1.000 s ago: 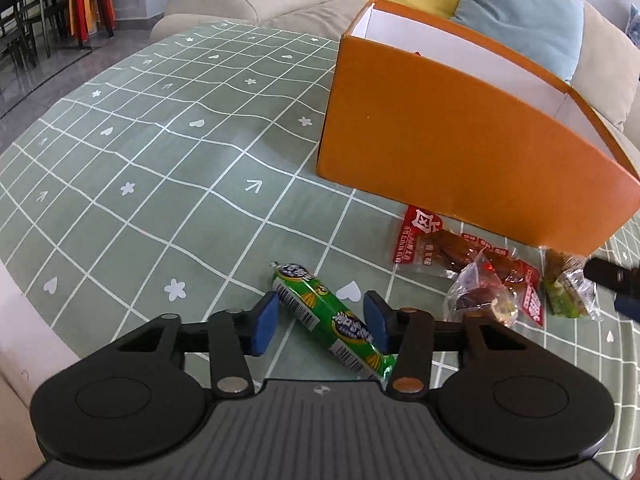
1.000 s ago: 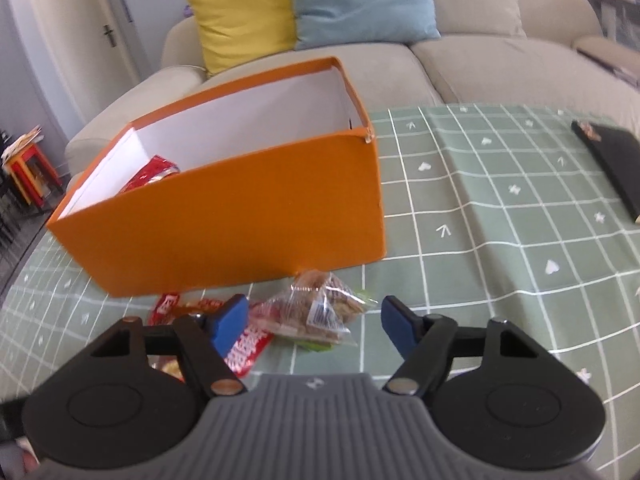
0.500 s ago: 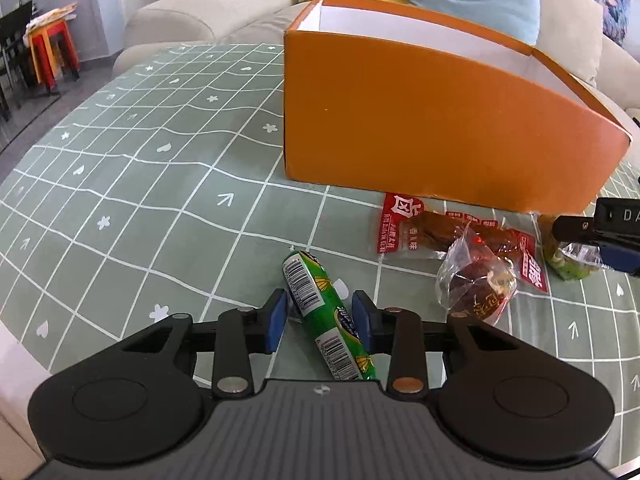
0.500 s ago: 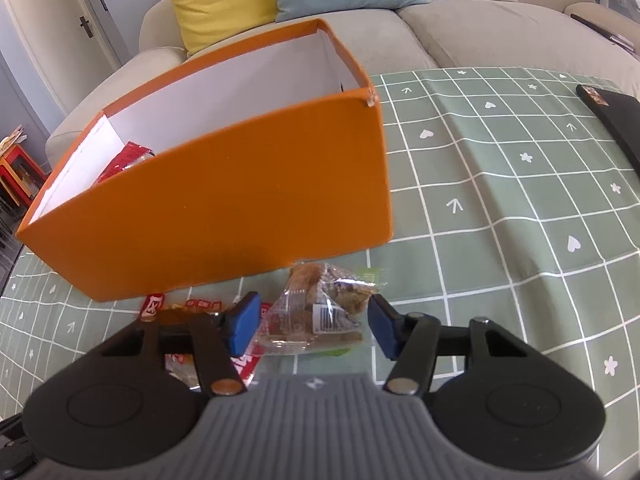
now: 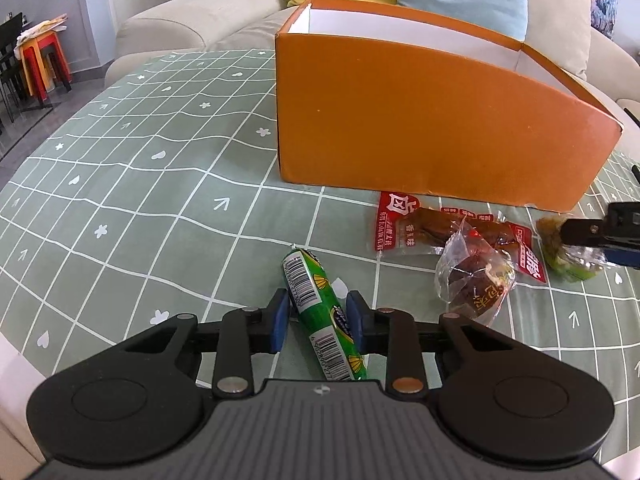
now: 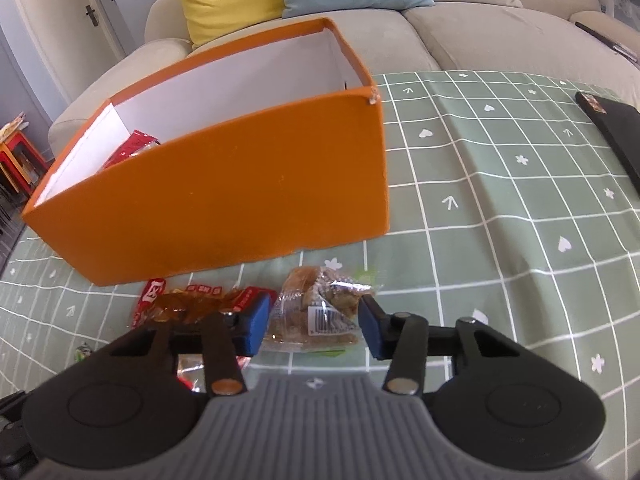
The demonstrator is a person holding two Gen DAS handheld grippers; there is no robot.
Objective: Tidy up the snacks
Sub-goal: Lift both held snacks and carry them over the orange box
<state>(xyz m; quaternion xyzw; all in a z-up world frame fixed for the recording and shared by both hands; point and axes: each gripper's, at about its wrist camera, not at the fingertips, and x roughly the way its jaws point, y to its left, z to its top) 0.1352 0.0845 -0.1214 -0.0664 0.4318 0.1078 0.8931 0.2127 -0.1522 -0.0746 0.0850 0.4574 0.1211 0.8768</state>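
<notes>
A green sausage stick (image 5: pixel 310 288) lies on the green checked tablecloth (image 5: pixel 160 200) between the jaws of my left gripper (image 5: pixel 318 298). Those jaws are closing; the right pad touches the stick and a thin gap shows at the left pad. My right gripper (image 6: pixel 315 308) is closing too, its blue pads at the edges of a clear packet of brown pieces (image 6: pixel 316 312), which rests on the cloth. In the left wrist view the right gripper (image 5: pixel 612 236) shows over that packet (image 5: pixel 560 260). An orange box (image 6: pixel 240 192) stands behind, with a red packet (image 6: pixel 132 148) inside.
A red-and-clear packet (image 5: pixel 404 228) and a clear bag with a dark brown snack (image 5: pixel 476 280) lie before the box (image 5: pixel 420 120). A black flat item (image 6: pixel 612 128) sits at the far right. A sofa (image 6: pixel 500 12) with cushions is behind, stools (image 5: pixel 40 56) at the left.
Both pairs of jaws have narrowed around their snacks. The left wrist view has rolled, so the sausage stick now runs more along the fingers. Neither snack has left the cloth.
</notes>
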